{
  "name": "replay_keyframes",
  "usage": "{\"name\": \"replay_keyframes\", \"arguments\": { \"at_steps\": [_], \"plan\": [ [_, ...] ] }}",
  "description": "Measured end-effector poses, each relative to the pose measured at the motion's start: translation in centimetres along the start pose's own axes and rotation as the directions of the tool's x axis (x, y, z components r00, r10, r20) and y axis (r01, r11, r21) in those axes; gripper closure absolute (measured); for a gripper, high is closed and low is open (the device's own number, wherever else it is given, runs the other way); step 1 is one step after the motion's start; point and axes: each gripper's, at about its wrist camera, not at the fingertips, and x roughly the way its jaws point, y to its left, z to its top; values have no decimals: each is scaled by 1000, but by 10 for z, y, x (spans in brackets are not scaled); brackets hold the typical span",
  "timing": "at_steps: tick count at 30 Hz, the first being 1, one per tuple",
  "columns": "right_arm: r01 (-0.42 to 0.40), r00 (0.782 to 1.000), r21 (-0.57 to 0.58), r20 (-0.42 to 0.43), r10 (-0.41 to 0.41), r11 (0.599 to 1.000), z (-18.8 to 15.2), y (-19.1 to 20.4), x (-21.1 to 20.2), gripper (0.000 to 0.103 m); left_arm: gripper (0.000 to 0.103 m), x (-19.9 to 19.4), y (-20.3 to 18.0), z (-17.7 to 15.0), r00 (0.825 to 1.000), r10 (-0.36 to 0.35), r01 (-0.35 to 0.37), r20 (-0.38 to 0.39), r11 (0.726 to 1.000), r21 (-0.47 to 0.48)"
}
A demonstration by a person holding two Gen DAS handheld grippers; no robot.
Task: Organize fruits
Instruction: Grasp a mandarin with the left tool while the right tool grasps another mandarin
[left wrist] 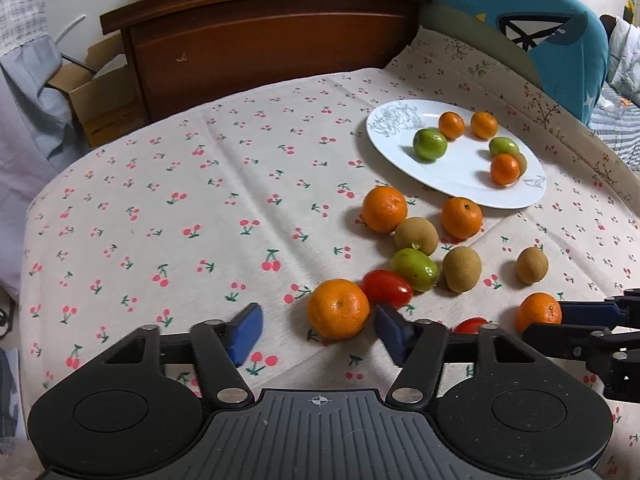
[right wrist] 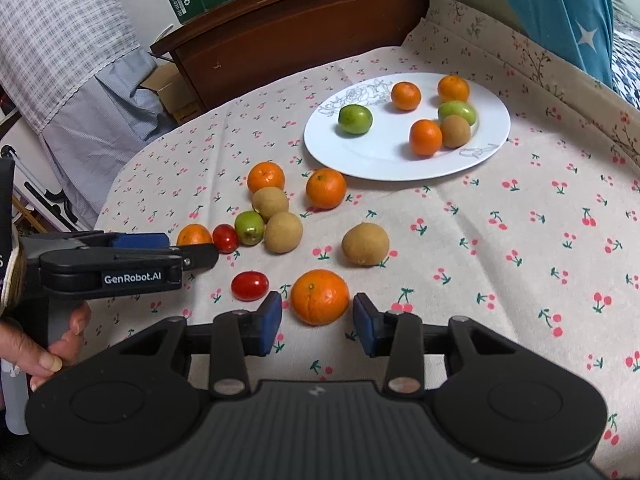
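L gripper (left wrist: 318, 330) w/ blue rubbery pads is sitting spread around a dimpled round tangerine (left wrist: 338, 309); right pad is touching its skin, left pad apart. At 3 o'clock, R gripper (right wrist: 318, 318) is bracketing another pebbly tangerine (right wrist: 319, 297), jaws spread, small gaps both sides. Glossy oval cherry tomato (right wrist: 249, 286) is lying just left. Smooth white plate (right wrist: 384, 160) at 12 o'clock is holding more fruit on cherry-print cloth (right wrist: 500, 260).

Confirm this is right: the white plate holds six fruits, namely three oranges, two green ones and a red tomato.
Wrong in one respect: the plate holds no tomato. The sixth fruit is a brown kiwi-like one, beside an orange and a green fruit. The right wrist view shows it plainly. Both red tomatoes lie on the cloth. The count of six stands.
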Motion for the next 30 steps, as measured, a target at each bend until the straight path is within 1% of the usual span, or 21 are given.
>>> {"name": "replay_keyframes", "arguments": {
  "at_steps": [2, 3, 5, 7, 8, 11, 14, 17, 19, 22, 30],
  "plan": [
    [3, 1000, -7, 4, -3, 1000, 0, 1, 1, 64, 53, 0, -1, 0, 1000, -5, 5, 7, 1000, 4],
    [6, 1000, -10, 7, -6, 1000, 0, 1, 2, 66, 55, 0, -2, 0, 1000, -8, 8, 10, 1000, 6],
    [7, 1000, -11, 10, -7, 1000, 0, 1, 3, 70, 65, 0, -2, 0, 1000, -17, 17, 14, 1000, 3],
    [4, 1000, -5, 11, -4, 1000, 0, 0, 2, 70, 72, -1, -2, 0, 999, -36, 36, 14, 999, -2],
    [4, 1000, -5, 12, -4, 1000, 0, 0, 2, 71, 73, -1, -3, 0, 999, -38, 38, 16, 999, 0],
    [9, 1000, 2, 13, -9, 1000, 0, -1, 1, 71, 74, -3, -5, 0, 999, -32, 31, 20, 999, 9],
    [11, 1000, 27, 18, -12, 1000, 1, -5, -2, 71, 74, -8, -2, 0, 999, -30, 30, 24, 999, -19],
    [-11, 1000, 54, 29, 10, 998, 3, -8, -7, 71, 74, -15, 2, 1, 999, -23, 25, 48, 999, -47],
    [-21, 999, 51, 39, 19, 998, 4, -7, -9, 71, 74, -20, 6, 3, 998, -19, 24, 62, 997, -77],
    [-24, 999, 42, 37, 22, 999, 4, -5, -9, 71, 74, -25, 7, 5, 997, -22, 30, 80, 995, -98],
    [-24, 998, 55, 58, 21, 998, 9, -8, -14, 71, 74, -31, 2, 9, 993, -42, 54, 114, 993, -103]
  ]
}}
